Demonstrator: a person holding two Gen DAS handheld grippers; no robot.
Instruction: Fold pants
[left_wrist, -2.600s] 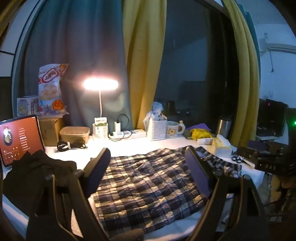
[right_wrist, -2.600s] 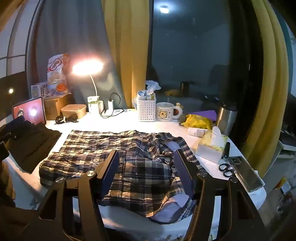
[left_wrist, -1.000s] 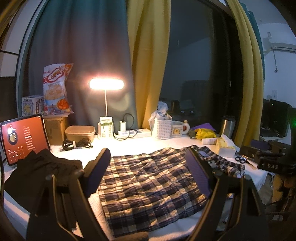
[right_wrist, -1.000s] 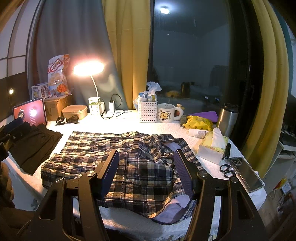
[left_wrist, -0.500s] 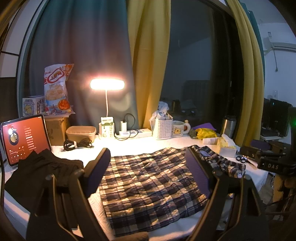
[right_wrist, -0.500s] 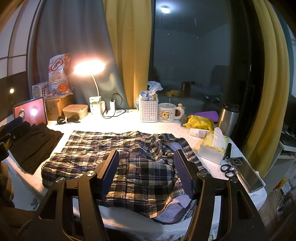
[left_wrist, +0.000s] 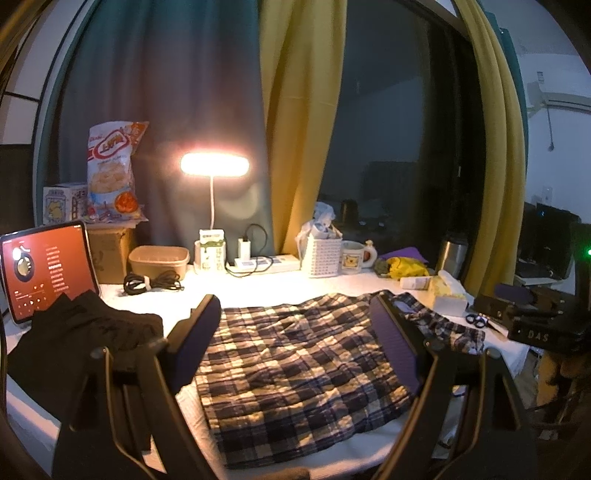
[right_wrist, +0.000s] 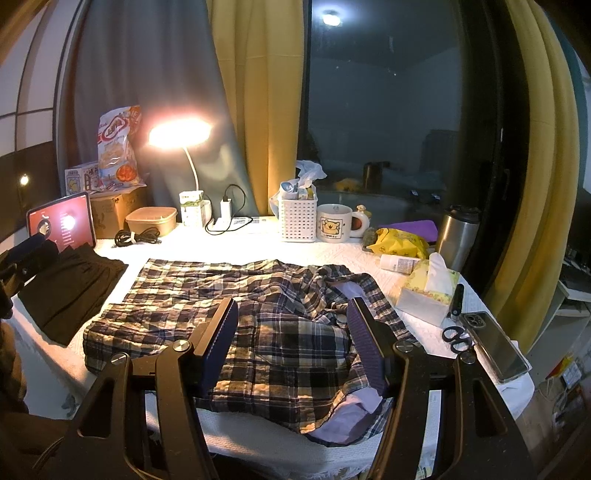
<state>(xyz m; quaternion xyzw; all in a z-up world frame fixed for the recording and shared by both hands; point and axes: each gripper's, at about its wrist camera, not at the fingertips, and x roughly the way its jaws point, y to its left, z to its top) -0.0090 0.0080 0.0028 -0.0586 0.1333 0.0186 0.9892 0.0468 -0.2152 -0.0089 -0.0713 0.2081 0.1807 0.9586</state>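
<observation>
Plaid pants (right_wrist: 258, 306) lie spread across the white-covered table, legs to the left, rumpled waist with pale lining to the right near the front edge. They also show in the left wrist view (left_wrist: 295, 362). My left gripper (left_wrist: 295, 314) is open and empty, held above the leg end. My right gripper (right_wrist: 291, 314) is open and empty, held above the waist end. Neither touches the cloth.
A folded black garment (right_wrist: 70, 288) and a lit tablet (right_wrist: 61, 221) are at the left. A lamp (right_wrist: 181, 133), basket (right_wrist: 297, 218), mug (right_wrist: 336, 223), tissue box (right_wrist: 424, 291), scissors (right_wrist: 456, 338) and phone (right_wrist: 496, 347) line the back and right.
Both grippers have drifted slightly; the views shifted a little. The pants lie as before, and both grippers stay open.
</observation>
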